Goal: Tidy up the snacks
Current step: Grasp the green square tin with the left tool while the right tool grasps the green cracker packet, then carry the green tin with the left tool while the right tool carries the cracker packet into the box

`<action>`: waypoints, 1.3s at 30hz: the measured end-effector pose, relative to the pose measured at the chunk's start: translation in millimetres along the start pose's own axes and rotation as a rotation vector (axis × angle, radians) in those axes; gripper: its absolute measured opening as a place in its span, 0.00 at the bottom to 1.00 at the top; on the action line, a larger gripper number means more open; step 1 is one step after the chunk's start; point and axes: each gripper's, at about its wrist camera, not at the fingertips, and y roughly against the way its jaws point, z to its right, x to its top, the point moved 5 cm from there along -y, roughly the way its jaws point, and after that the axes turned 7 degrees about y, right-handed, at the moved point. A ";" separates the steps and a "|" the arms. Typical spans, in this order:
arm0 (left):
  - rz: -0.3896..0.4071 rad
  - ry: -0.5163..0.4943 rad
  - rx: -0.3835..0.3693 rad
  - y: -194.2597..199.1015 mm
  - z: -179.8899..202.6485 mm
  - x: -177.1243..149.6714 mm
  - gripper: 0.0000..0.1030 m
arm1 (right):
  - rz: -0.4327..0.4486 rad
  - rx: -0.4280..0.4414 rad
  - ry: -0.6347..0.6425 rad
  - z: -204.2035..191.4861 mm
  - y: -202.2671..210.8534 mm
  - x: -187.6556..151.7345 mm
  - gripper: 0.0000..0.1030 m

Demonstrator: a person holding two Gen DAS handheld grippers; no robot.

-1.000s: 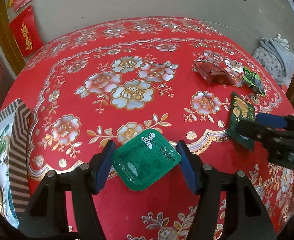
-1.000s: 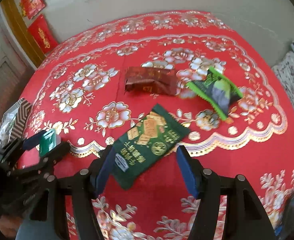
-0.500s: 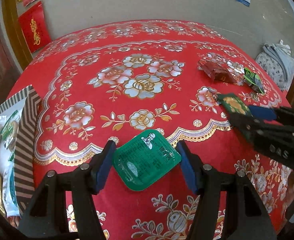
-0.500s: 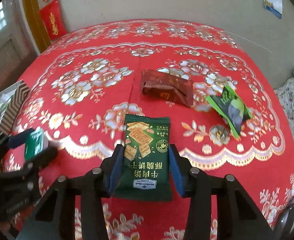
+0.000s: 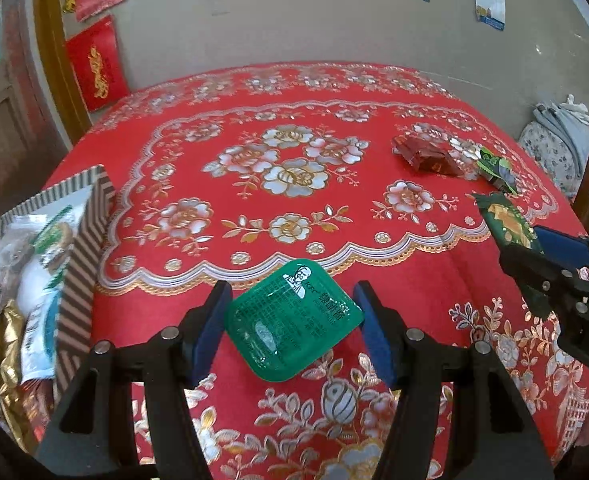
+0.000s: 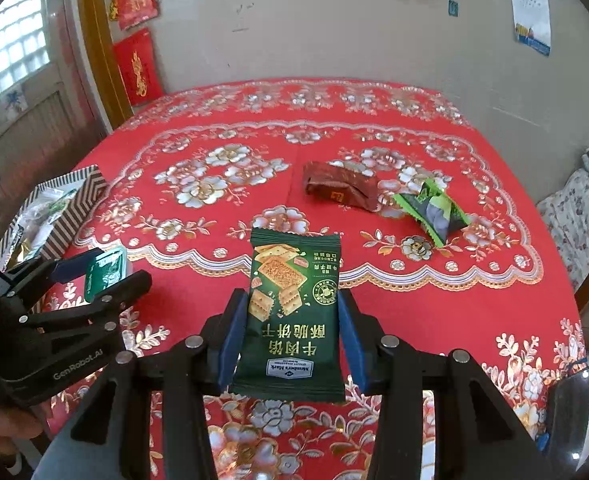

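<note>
Left wrist view: a round table under a red floral tablecloth (image 5: 294,208) fills the frame, with a beige wall behind, red paper hangings at 11 o'clock and a calendar at 1 o'clock. A striped box (image 5: 82,248) of packets sits off the table edge at 9 o'clock. The left gripper (image 5: 292,324) pinches a green sauce tub (image 5: 292,318) by two opposite corners, lifted over the table's near edge; its diagonal runs across the frame, its printed top faces the camera. At 3 o'clock the right gripper (image 5: 534,256) carries a dark green cracker packet (image 5: 508,222). A maroon packet (image 5: 426,158) and a green candy wrapper (image 5: 496,170) lie on the cloth at 2 o'clock.

Right wrist view: same table, window at 10 o'clock. The right gripper (image 6: 292,332) has its blue pads pressed on the long sides of the cracker packet (image 6: 294,312), whose long axis points away toward 12 o'clock, print upside down. The maroon packet (image 6: 340,188) and candy wrapper (image 6: 434,210) lie just beyond, touching. The left gripper (image 6: 102,268) holds the tub (image 6: 104,270) at 9 o'clock, near the box (image 6: 78,200).
</note>
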 end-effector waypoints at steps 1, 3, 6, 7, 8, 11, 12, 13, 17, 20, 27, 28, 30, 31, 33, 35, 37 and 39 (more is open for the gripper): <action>0.005 0.000 0.002 2.9 -0.7 -0.6 0.62 | 0.001 0.000 -0.001 -0.5 0.7 -0.8 0.43; 0.015 0.000 0.008 8.6 -1.1 -1.4 0.62 | 0.005 0.001 -0.006 -1.1 2.8 -2.2 0.43; 0.028 0.003 0.012 17.1 -2.5 -3.4 0.62 | 0.008 0.011 -0.014 -3.3 4.9 -4.3 0.43; 0.033 0.006 0.012 19.9 -3.4 -3.7 0.62 | 0.008 0.014 -0.010 -5.9 5.4 -4.9 0.43; 0.036 0.007 0.012 22.2 -4.1 -4.2 0.62 | 0.007 0.014 -0.005 -7.8 6.0 -5.0 0.43; 0.051 0.010 0.022 30.6 -8.8 -5.0 0.62 | 0.010 0.026 0.011 -18.7 7.4 -3.9 0.43; 0.053 0.013 0.024 32.4 -10.7 -5.4 0.62 | 0.010 0.029 0.015 -21.5 7.9 -3.6 0.43; 0.056 0.018 0.026 34.7 -13.5 -5.5 0.62 | 0.013 0.036 0.022 -26.7 8.3 -2.5 0.43; 0.070 0.034 0.042 43.4 -25.8 -6.1 0.62 | 0.017 0.053 0.049 -45.2 8.8 0.9 0.43; 0.080 0.048 0.053 49.7 -37.3 -6.4 0.62 | 0.023 0.070 0.070 -59.6 8.7 5.1 0.43; 0.097 0.088 0.082 61.2 -63.7 -7.9 0.62 | 0.031 0.100 0.115 -89.5 8.8 13.9 0.43; 0.099 0.093 0.085 62.7 -67.2 -8.2 0.62 | 0.032 0.105 0.122 -94.5 8.8 15.6 0.43; 0.103 0.101 0.090 65.8 -73.3 -9.2 0.62 | 0.033 0.111 0.135 -102.6 8.6 18.3 0.43; 0.106 0.105 0.093 67.8 -76.5 -10.0 0.62 | 0.036 0.114 0.145 -108.4 9.1 20.0 0.43; 0.111 0.119 0.102 71.4 -84.9 -10.8 0.62 | 0.036 0.122 0.164 -117.7 9.3 22.5 0.43; 0.113 0.130 0.110 74.6 -93.2 -11.9 0.62 | 0.038 0.129 0.184 -127.9 9.6 24.8 0.43; 0.116 0.141 0.119 77.3 -101.0 -12.7 0.62 | 0.037 0.139 0.203 -139.2 9.0 27.7 0.43; 0.116 0.156 0.128 80.2 -111.2 -14.8 0.62 | 0.038 0.151 0.222 -150.8 8.2 30.9 0.43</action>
